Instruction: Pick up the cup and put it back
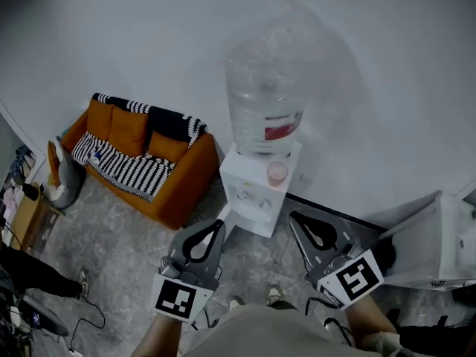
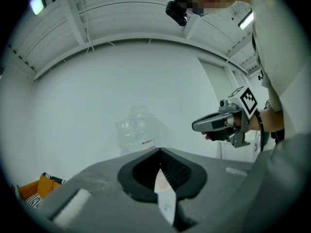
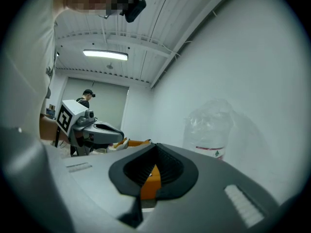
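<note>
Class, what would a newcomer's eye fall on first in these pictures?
A big clear water bottle tops the white dispenser at the wall, mid-frame, with a pink cup on it. Left of it stands an orange sofa with a striped blanket. Below, left gripper and right gripper, shut.

— Classification of premises?
— Lounge or break area, office-type. Evidence: orange sofa (image 1: 178,188) with striped throw (image 1: 123,171) against a bare white wall (image 1: 111,36); water dispenser (image 1: 253,195) carrying a large bottle (image 1: 264,95); grey stone-pattern floor (image 1: 126,251); fluorescent tube light (image 3: 105,55) on a ribbed ceiling (image 3: 141,38).
</note>
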Tool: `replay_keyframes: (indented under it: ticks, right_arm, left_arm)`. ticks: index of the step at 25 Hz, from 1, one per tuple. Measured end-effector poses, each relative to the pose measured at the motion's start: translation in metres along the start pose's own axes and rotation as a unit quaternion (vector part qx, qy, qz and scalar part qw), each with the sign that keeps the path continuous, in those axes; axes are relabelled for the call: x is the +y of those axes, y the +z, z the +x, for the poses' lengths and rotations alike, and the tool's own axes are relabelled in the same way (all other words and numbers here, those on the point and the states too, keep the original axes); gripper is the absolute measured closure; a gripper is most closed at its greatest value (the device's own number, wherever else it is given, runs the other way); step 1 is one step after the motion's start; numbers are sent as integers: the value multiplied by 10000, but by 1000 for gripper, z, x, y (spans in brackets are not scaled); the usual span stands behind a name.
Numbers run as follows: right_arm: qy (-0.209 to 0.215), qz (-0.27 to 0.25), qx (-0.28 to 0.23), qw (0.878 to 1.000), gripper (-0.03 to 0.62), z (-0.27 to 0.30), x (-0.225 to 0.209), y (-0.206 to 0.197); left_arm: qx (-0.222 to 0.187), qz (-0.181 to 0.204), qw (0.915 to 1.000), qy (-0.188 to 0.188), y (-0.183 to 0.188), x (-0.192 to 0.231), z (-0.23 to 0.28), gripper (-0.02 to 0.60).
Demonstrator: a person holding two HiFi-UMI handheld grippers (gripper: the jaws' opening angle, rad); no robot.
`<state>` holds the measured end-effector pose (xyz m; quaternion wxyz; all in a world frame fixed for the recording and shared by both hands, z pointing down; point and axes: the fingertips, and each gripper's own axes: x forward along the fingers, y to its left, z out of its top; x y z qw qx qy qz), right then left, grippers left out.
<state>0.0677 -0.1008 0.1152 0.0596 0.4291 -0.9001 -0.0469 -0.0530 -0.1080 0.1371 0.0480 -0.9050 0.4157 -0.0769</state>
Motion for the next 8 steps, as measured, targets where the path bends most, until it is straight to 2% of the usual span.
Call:
replay_keyframes:
  ticks: [3, 8]
  right_arm:
    - [-31, -4, 64, 10000, 591, 1, -2, -3]
    - [-107, 56, 62, 9999, 591, -1, -4, -5]
  left_arm:
    - [27, 64, 10000, 42, 0, 2, -1, 580]
    - [153, 138, 9993, 316, -9, 11, -6, 580]
